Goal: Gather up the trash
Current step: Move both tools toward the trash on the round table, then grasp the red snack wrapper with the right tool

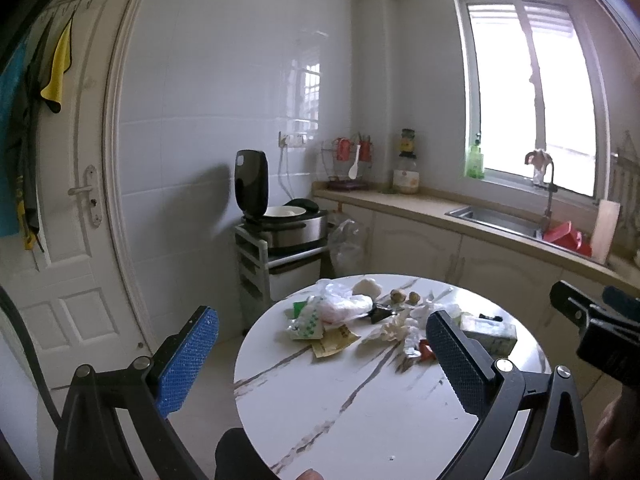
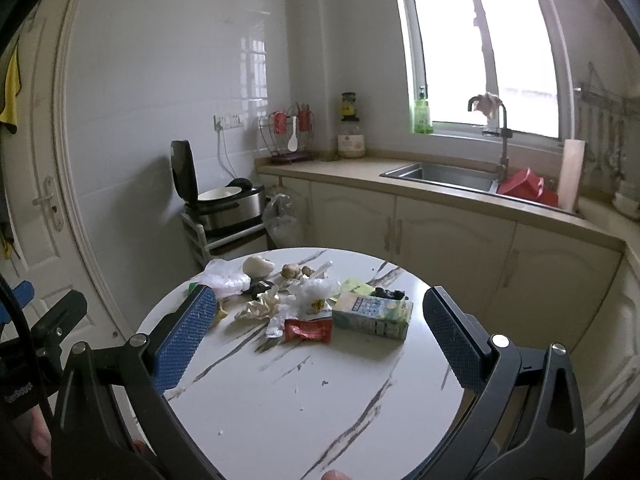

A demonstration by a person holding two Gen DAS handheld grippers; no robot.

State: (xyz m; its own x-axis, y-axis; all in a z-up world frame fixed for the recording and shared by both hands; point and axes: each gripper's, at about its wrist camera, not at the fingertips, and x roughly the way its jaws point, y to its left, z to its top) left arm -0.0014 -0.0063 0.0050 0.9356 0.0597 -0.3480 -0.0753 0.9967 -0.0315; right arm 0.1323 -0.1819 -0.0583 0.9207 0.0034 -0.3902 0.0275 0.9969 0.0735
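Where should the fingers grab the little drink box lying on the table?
Probably across the two long sides of the drink box, near its middle, coming down from above. It lies flat with its top face clear, and the open right gripper looks wide enough.

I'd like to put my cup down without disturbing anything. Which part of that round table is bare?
The near half of the round table is bare, from its front rim up to the red wrapper and the carton. The far half is crowded with bags, crumpled paper and scraps. Both hand-held grippers hover open, empty.
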